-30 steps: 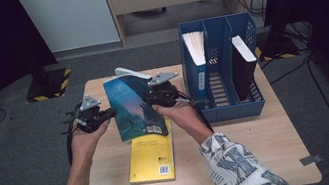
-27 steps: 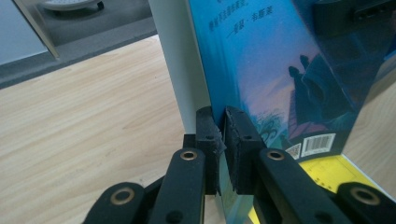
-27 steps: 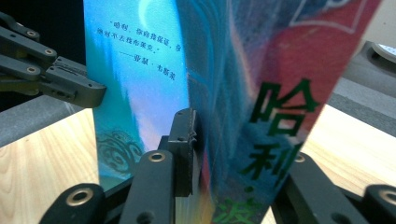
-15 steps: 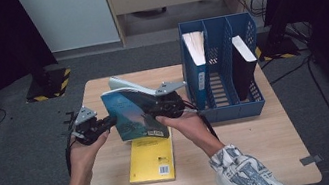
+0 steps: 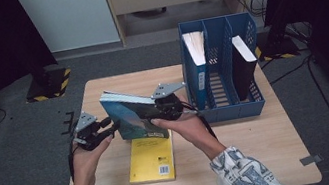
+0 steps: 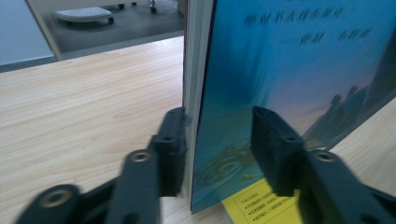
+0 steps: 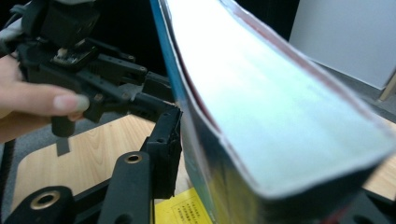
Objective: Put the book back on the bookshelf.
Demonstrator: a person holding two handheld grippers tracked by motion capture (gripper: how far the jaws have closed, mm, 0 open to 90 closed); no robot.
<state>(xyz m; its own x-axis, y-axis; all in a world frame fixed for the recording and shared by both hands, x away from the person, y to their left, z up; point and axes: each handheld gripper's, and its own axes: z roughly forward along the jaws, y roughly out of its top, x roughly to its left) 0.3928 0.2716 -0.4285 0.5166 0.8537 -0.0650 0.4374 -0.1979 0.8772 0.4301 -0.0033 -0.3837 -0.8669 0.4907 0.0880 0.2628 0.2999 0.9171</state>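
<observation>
Blue book (image 5: 134, 120): up off the table, on edge and tilted, spine low, page block facing up; centre of the high view, just above the near end of the yellow book.
Blue book, left gripper view (image 6: 289, 79): cover upright between the two black jaws, pages toward 9 o'clock, printed cover toward 3 o'clock.
Blue book, right gripper view (image 7: 261, 116): pale page edge sweeping from 12 o'clock down to 4 o'clock.
Right gripper (image 5: 167, 108): at the book's 3 o'clock edge, jaws astride its thickness and just now easing wider; one pad beside the cover; whether the pads bear on it cannot be told.
Right gripper, own view (image 7: 219, 154): left jaw alongside the cover, other jaw hidden behind the book.
Left gripper (image 5: 110, 128): at the book's 9 o'clock corner, jaws just spread apart; book between them.
Left gripper, own view (image 6: 217, 149): one pad close by the pages, far pad clear of the cover with a gap showing, so loosened.
Yellow book (image 5: 153, 157): flat on the table at 6 o'clock of the blue book, barcode corner nearest the person.
Blue file rack (image 5: 228, 109): at 2 o'clock, upright, well clear of the grippers.
Rack contents: a blue-spined book (image 5: 196, 59) in the left slot, a black book (image 5: 244, 66) in the right slot.
Table (image 5: 261, 137): pale wood.
</observation>
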